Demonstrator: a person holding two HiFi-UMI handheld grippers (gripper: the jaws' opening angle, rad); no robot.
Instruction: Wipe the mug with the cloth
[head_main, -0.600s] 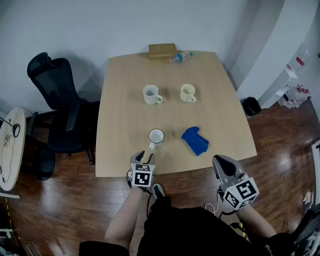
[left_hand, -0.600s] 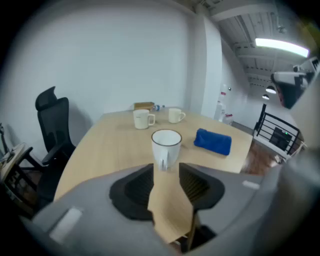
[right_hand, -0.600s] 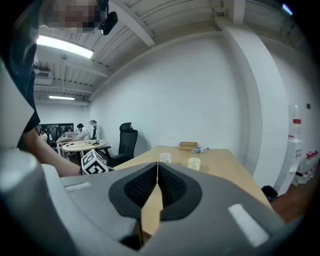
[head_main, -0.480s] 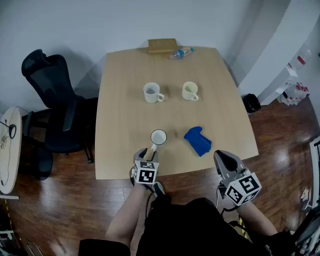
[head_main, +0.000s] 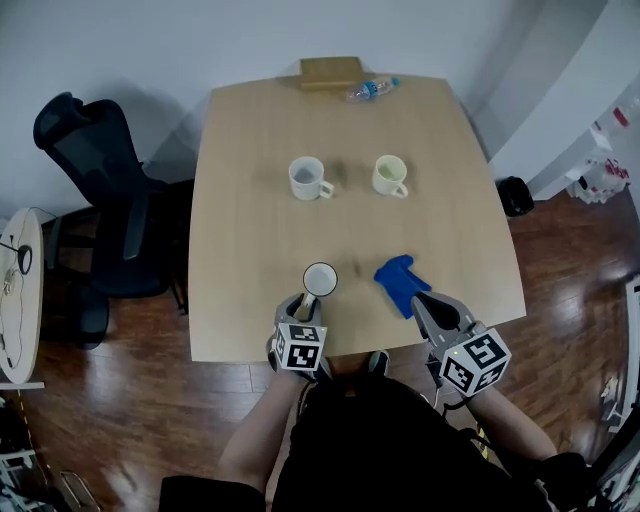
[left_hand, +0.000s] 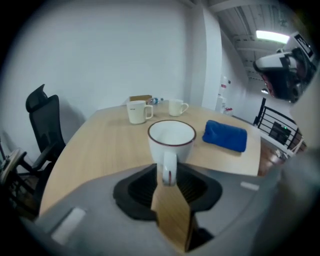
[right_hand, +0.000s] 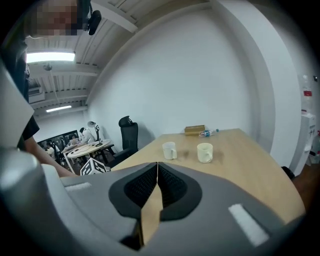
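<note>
A white mug with a dark rim (head_main: 320, 279) stands near the table's front edge, its handle (left_hand: 168, 169) turned toward me. My left gripper (head_main: 302, 304) is open, and the handle sits between its fingertips (left_hand: 167, 173). The blue cloth (head_main: 398, 283) lies folded to the right of the mug, seen in the left gripper view as the cloth (left_hand: 225, 135). My right gripper (head_main: 425, 301) hovers at the cloth's near edge with its jaws shut and nothing in them. The right gripper view looks over the table and shows neither cloth nor rimmed mug; there the gripper (right_hand: 157, 165) shows its jaws closed.
Two more mugs, one white (head_main: 308, 178) and one cream (head_main: 390, 175), stand mid-table (head_main: 240, 250). A wooden box (head_main: 331, 72) and a plastic bottle (head_main: 372, 89) lie at the far edge. A black office chair (head_main: 90, 180) stands left of the table.
My left gripper has moved forward, so the mug's handle now sits between its jaws. My right gripper has moved forward and left, up to the cloth's near edge.
</note>
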